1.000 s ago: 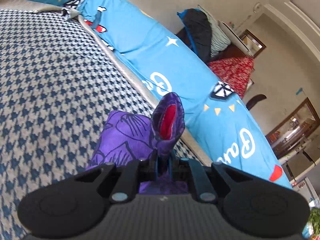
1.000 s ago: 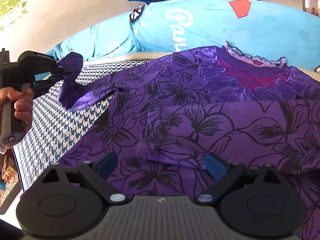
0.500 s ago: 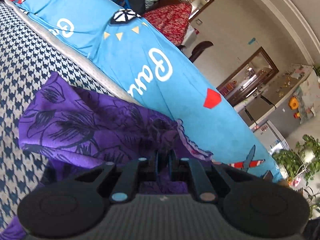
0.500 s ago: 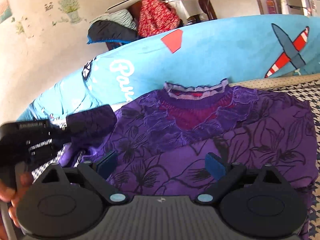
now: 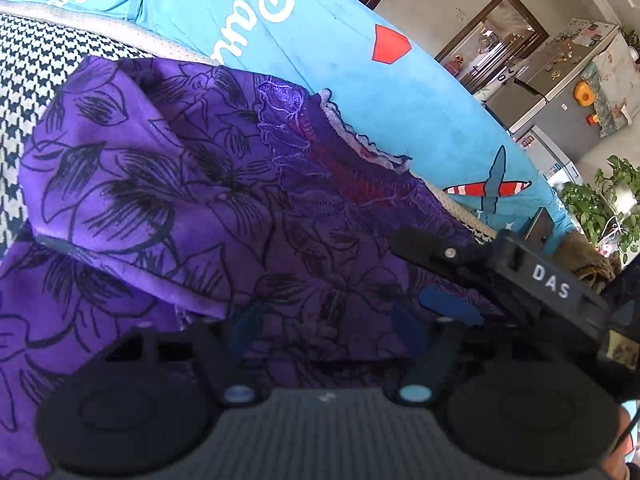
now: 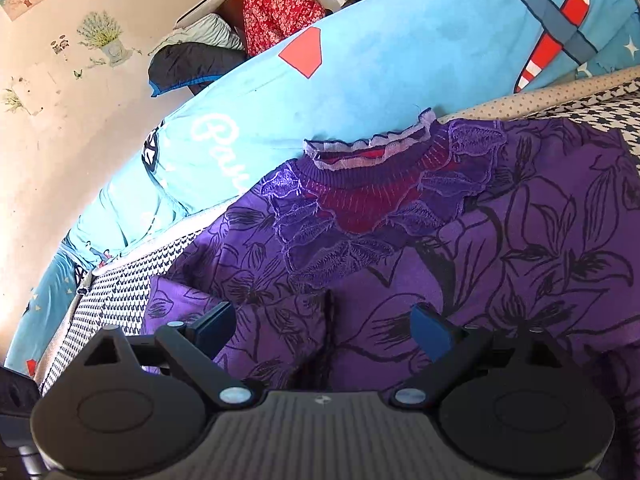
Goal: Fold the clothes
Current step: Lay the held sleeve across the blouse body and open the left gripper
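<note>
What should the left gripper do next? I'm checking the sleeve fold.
Probably draw the left gripper back: its jaws are opening, and the folded sleeve already lies across the purple floral top. The right gripper hovers open.

Bright, even daylight throughout; soft shadows under purple top (image 5: pixel 160 184) folds. Strong fisheye bending with dark vignetted corners. Motion blur on left tool (image 5: pixel 326 330) fingers.
</note>
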